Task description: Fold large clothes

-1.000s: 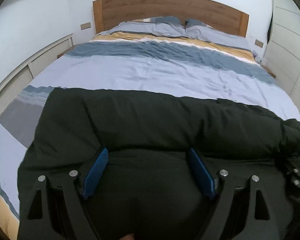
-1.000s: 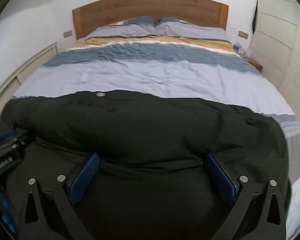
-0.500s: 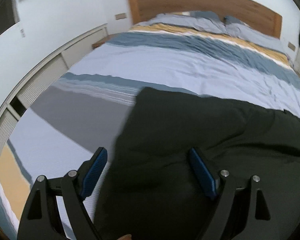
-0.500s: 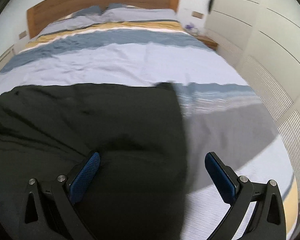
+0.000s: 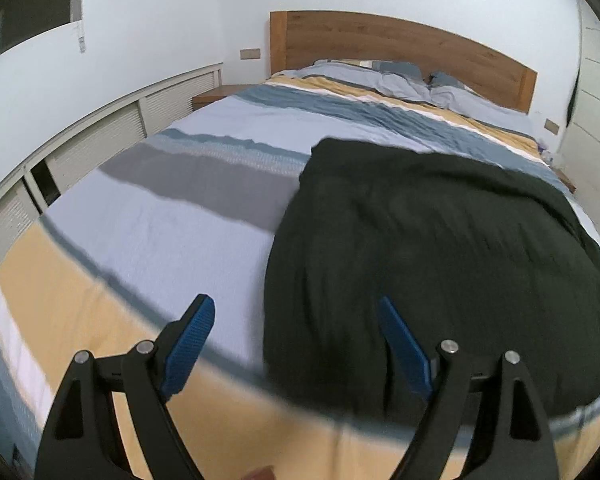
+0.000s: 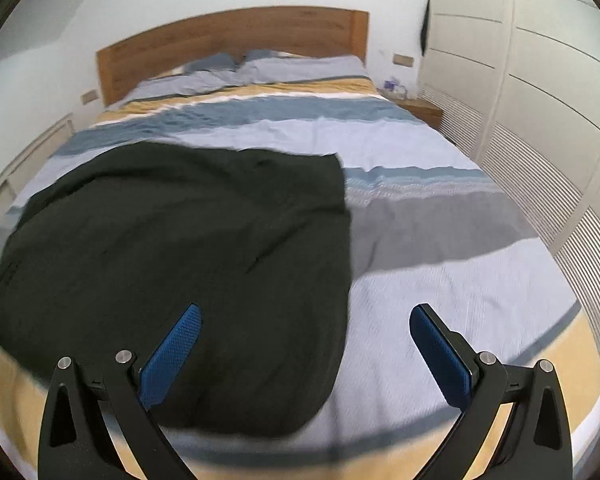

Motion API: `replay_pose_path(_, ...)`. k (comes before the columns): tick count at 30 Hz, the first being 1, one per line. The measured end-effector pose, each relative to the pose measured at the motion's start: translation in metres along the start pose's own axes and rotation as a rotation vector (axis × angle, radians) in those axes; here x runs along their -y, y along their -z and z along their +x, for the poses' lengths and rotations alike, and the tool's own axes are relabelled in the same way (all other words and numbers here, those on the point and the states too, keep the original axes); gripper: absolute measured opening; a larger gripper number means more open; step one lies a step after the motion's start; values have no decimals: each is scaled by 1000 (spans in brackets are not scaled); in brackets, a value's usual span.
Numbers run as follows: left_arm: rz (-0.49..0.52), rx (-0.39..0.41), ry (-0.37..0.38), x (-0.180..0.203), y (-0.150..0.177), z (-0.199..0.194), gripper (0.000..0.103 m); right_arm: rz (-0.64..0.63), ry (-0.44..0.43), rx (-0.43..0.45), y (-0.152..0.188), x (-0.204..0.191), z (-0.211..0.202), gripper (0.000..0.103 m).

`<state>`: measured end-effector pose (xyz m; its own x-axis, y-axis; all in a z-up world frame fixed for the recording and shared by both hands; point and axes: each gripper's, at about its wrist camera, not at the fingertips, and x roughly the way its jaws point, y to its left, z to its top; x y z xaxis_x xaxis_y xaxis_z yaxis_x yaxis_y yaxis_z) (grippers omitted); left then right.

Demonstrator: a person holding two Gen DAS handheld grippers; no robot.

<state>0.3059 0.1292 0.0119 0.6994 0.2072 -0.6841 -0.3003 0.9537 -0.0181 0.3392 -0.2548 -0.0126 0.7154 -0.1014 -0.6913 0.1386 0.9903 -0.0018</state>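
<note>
With both sets of fingers spread wide and holding nothing, the left gripper hovers over the garment's left edge and the right gripper over its right edge. The dark garment lies flat at the foot of the bed, long axis across it (collar end unreadable). Judged between folds: next calls for gripping both side edges to bring them inward.

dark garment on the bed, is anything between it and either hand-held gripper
Nothing visible. The dark garment lies alone on the striped duvet, and both the left hand-held gripper and right hand-held gripper are open above it.
</note>
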Motion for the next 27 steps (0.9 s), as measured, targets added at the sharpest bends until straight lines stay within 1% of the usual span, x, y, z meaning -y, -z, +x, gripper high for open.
replay_pose_path(3,16,11,17,-3,32,-32,84,-5,-32,22,37,-12,-35,102)
replay_pose_path(4,19,22,31,-5,45,-48,84,-12,-37,30,52,-16,-48,102)
replay_pose_path(6,25,37,50,-7,61,-68,84,-20,-51,35,73,-23,-68,102)
replay_pose_path(7,29,52,62,-8,72,-84,84,-23,-59,34,80,-26,-74,102)
replay_pose_path(10,64,83,88,-6,91,-116,84,-34,-78,38,103,-34,-97,102)
replay_pose_path(14,92,119,120,-5,111,-150,84,-47,-91,54,125,-39,-123,102)
replay_pose_path(17,123,148,133,-5,126,-172,84,-61,-91,77,134,-42,-143,102)
replay_pose_path(23,149,181,156,-5,143,-199,84,-81,-96,102,148,-45,-167,102)
replay_pose_path(27,162,195,155,-4,154,-213,84,-93,-100,114,158,-46,-178,102)
